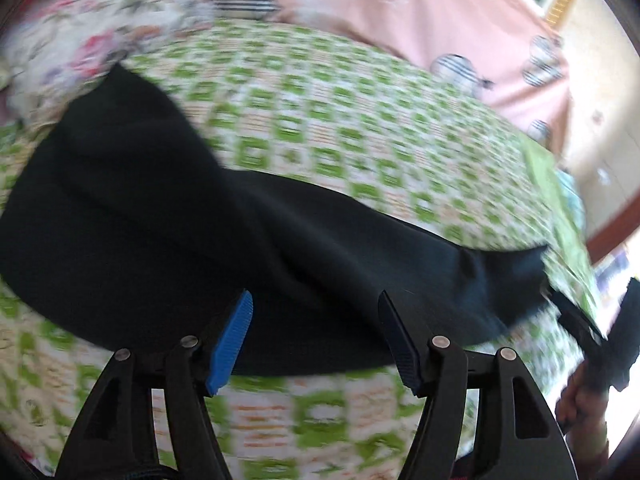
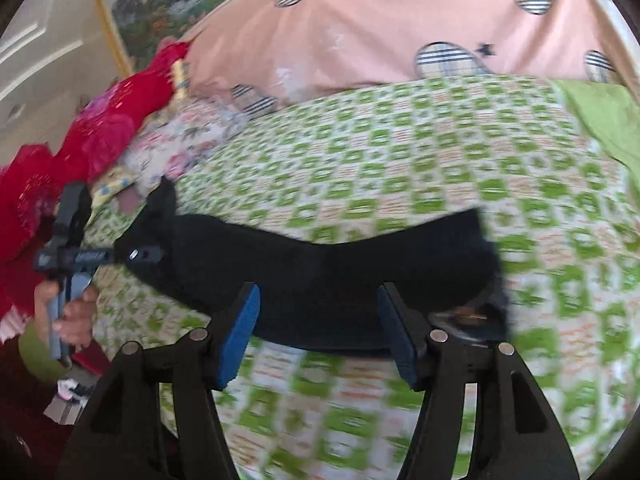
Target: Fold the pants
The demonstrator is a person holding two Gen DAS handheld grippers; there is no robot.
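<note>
We see black pants (image 1: 160, 220) spread across a bed covered by a green-and-white checked bedspread (image 1: 340, 112). The fabric is dark, matte and soft-looking, lying in a long folded band with a bulge at one end and a narrower tail at the other. Motion blur softens its edges, so seams and waistband cannot be told apart.

In the left wrist view, the left gripper (image 1: 316, 340) has its 2 blue-padded fingers spread apart, nothing clamped between them. The near edge of the pants shows in the gap between the fingertips, lying on the bedspread; whether the pads touch the cloth we cannot tell. At the right edge of this view the other tool and the hand holding it (image 1: 580, 396) appear near the pants' narrow end.

In the right wrist view, the right gripper (image 2: 320, 332) also stands apart and empty, the pants (image 2: 320, 272) stretched sideways just beyond its fingertips.

Beyond the pants, the bedspread lies open up to a pink sheet with striped hearts (image 2: 380, 32). A floral cloth (image 1: 100, 24) and a red garment pile (image 2: 100, 128) crowd the left side. A green cloth (image 2: 604, 120) borders the right.
</note>
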